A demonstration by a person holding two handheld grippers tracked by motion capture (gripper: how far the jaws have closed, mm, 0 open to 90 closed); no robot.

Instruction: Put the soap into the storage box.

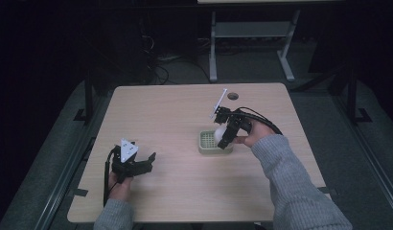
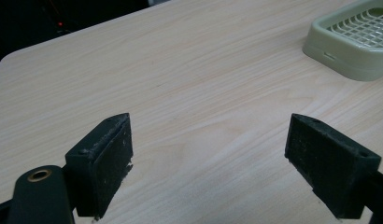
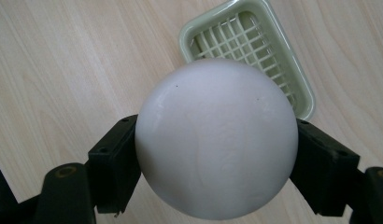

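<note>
White ball clamped between the two black jaws of the right gripper, one pad pressed against each flank, bulk bulging forward past the jaw tips. Held in the air directly above the pale green slotted soap dish, not touching its grid in the right gripper view. Seen from the high view at the dish's right half, ball tucked under the tilted gripper. Dish resting flat on the light wooden table, right of centre. Left gripper kept well apart near the table's front left, jaws spread wide with nothing but bare tabletop between them, dish off at upper right.
</note>
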